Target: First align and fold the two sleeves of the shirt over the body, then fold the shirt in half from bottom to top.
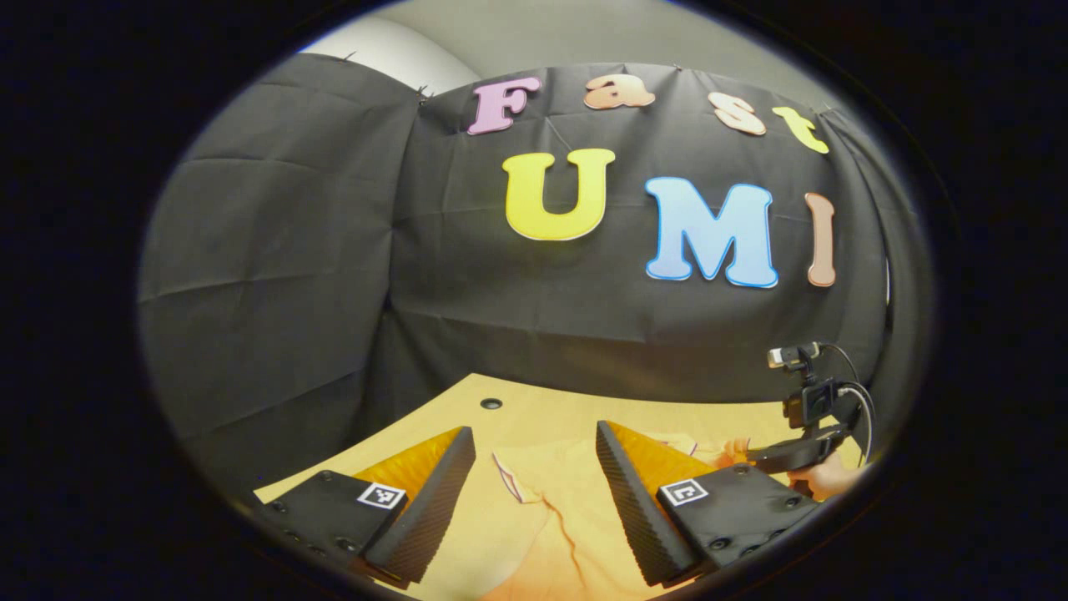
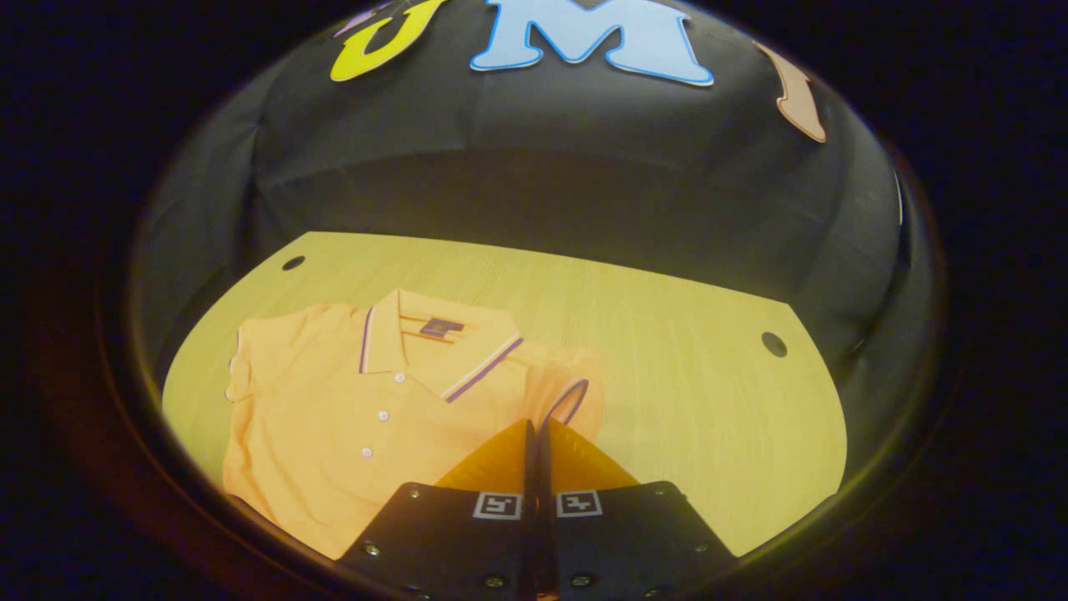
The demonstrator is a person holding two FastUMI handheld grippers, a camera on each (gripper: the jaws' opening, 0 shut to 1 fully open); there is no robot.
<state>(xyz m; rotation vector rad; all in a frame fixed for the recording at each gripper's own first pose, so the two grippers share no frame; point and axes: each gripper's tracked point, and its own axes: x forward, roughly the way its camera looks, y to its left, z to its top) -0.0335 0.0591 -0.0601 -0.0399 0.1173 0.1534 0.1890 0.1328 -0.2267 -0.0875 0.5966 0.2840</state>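
An orange polo shirt (image 2: 350, 409) with a striped collar (image 2: 484, 367) lies face up and buttoned on the yellow wooden table (image 2: 684, 351). My right gripper (image 2: 534, 427) is shut on the hem of the shirt's sleeve (image 2: 567, 392), which curls up off the table toward the fingertips. In the left gripper view, my left gripper (image 1: 534, 434) hangs open just above the other sleeve (image 1: 521, 476), fingers on either side of it and apart from the cloth. The right gripper (image 1: 801, 455) and the hand (image 1: 830, 477) holding it appear far right, over the shirt.
The table has a round hole near each far corner (image 2: 773, 344) (image 2: 293, 263). Black cloth walls close the booth behind and on both sides. Bare tabletop stretches to the right of the shirt (image 2: 709, 417).
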